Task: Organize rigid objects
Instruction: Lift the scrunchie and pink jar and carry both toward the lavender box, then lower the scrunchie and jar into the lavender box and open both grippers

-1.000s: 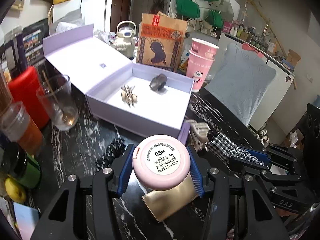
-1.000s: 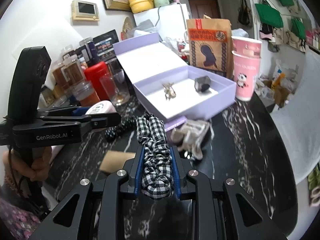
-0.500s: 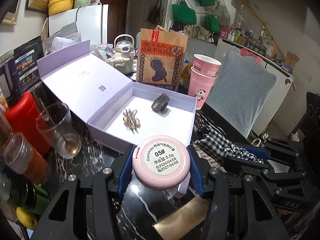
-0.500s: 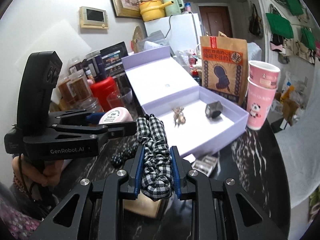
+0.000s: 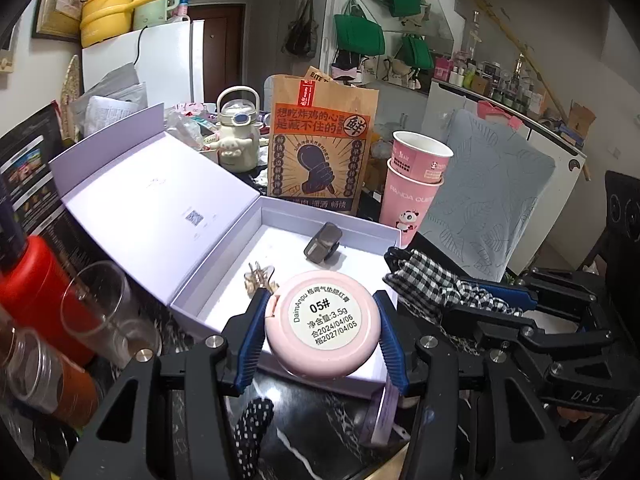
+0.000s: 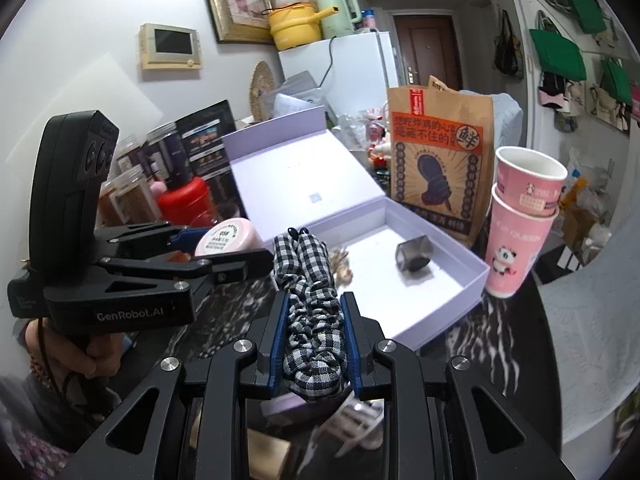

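Your left gripper [image 5: 322, 326] is clamped on a round pink compact [image 5: 323, 323], label side up, with the blue pads pressing its two sides. You hold it just above the near edge of the open lilac box [image 5: 280, 216], whose lid lies folded back to the left. Your right gripper [image 6: 313, 336] is clenched on a black-and-white checked scrunchie [image 6: 310, 300], which bunches between the pads and sticks out past the fingertips toward the box. Both grippers sit side by side at the box's near side.

Inside the box, on its white floor, lie a small dark faceted block [image 5: 323, 242] toward the back and a pale beige hair clip [image 5: 260, 278] nearer the front left. Behind the box stand a brown paper bag [image 5: 320, 152] and two stacked pink paper cups [image 5: 412, 184]. To the left of the box are an empty glass [image 5: 100, 312] and a red canister [image 5: 36, 292]. A black dotted hair tie [image 5: 250, 428] lies on the dark marbled table [image 6: 492, 332] below your left gripper.
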